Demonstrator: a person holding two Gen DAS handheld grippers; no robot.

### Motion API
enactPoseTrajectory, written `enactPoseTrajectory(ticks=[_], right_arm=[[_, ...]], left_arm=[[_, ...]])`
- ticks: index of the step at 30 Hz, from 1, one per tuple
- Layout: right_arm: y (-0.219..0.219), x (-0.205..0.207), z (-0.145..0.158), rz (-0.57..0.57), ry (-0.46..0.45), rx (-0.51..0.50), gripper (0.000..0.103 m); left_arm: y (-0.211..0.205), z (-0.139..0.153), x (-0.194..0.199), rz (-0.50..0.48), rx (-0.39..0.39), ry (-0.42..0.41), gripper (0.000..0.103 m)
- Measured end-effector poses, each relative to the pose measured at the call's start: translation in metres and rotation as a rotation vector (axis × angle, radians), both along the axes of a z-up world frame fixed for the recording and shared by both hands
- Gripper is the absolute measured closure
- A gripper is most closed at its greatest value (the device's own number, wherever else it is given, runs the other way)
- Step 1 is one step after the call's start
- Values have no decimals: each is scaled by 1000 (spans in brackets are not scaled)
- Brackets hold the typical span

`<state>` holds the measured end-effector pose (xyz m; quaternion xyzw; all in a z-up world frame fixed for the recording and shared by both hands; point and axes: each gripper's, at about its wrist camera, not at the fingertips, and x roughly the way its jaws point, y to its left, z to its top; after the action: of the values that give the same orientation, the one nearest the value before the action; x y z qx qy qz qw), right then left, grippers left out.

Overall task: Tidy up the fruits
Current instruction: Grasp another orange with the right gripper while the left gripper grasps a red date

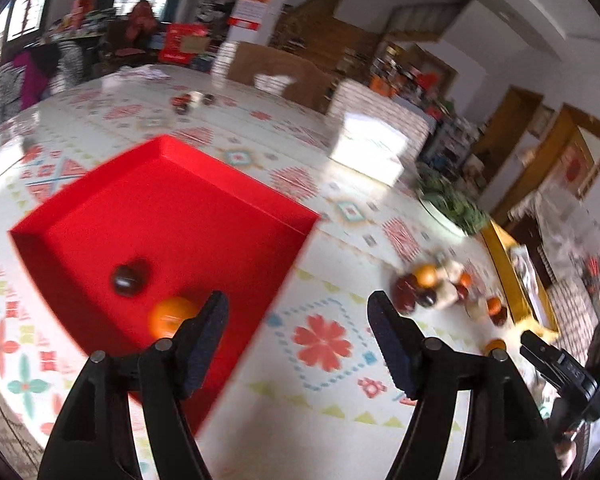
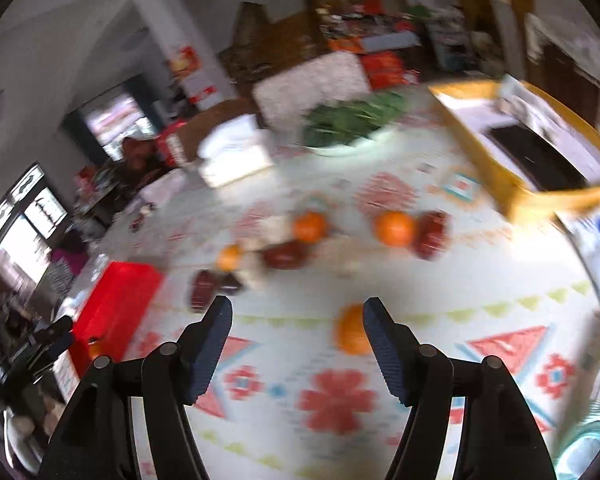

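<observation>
A red tray [image 1: 100,236] lies on the patterned tablecloth and holds a dark round fruit [image 1: 129,277] and an orange [image 1: 172,316]. My left gripper [image 1: 298,344] is open and empty, just right of the tray's near corner. A cluster of oranges, dark red fruits and pale items [image 1: 440,288] lies to the right on the cloth. My right gripper [image 2: 298,344] is open and empty above the cloth, with an orange [image 2: 350,330] just inside its right finger. More oranges [image 2: 394,228] and dark red fruits [image 2: 432,234] lie beyond it. The red tray [image 2: 116,308] shows at the left.
A white bowl of green leaves [image 2: 348,124] stands at the table's far side. A yellow-rimmed box [image 2: 520,148] stands at the right and a white box [image 2: 236,152] at the back. The other gripper [image 1: 556,364] shows at the right edge.
</observation>
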<state>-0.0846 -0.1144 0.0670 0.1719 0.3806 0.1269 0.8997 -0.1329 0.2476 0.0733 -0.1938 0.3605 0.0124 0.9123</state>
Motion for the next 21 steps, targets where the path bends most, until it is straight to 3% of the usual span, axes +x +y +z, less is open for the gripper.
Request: enactPoseTrajectory(ticks=[5,9,16,21], right_arm=[[-11,10,-18,-25,62,-46,30],[-1,22,-28,-9,93,-107,32],[6,25,-45,15,115,-151,54],[7,26,-46,9,108,-174,64]], left_arm=[[-39,-15,24,-92,20,60,31],[-69,-27,46,-162,58,82,19],[-112,-41,91,-258,151,101,19],[-132,-53,115,-308,186,117,19]])
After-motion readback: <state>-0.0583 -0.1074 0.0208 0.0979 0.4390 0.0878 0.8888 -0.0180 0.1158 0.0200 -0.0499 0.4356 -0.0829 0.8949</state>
